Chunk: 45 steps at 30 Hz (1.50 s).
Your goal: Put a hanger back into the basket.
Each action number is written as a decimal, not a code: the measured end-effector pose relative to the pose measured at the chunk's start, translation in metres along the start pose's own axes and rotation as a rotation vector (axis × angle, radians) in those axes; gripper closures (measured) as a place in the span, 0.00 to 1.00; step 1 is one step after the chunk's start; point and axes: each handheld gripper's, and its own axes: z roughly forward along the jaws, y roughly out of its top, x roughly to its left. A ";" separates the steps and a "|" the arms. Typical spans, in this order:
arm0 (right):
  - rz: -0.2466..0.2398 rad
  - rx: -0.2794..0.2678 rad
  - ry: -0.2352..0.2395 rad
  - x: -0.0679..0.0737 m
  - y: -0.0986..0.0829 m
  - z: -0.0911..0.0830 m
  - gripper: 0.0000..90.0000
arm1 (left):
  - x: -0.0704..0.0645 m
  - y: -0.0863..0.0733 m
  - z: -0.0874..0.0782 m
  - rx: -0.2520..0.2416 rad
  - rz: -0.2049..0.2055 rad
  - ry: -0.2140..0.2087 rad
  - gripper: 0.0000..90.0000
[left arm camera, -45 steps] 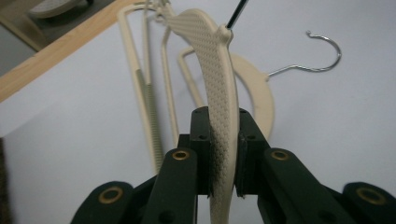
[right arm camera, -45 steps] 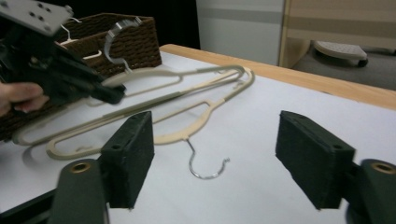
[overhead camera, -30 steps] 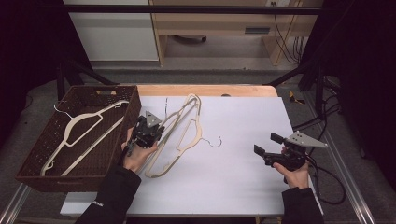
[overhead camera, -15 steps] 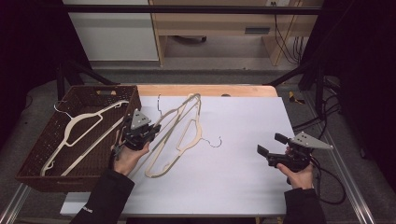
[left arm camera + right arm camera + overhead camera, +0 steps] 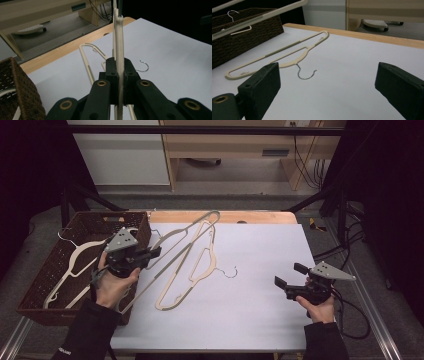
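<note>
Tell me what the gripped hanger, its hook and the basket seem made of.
Gripped hanger: likely matte cream plastic, with greyish strips, perhaps rubbery. Its hook is not clear to see; the lying hanger's hook looks like thin shiny metal wire. Basket: dark brown woven wicker or rattan, by its weave.

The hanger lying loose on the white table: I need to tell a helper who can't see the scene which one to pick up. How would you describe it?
Start at the white table, right of the brown wicker basket. The flat cream hanger lies mid-table with its wire hook toward the right gripper. Unlike the lifted hanger clamped in the left gripper or the basket's hangers, nothing touches it.
</note>
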 end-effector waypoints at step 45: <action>-0.008 0.009 -0.023 0.000 0.001 -0.001 0.03 | 0.131 -0.016 -0.080 0.078 0.000 0.117 0.95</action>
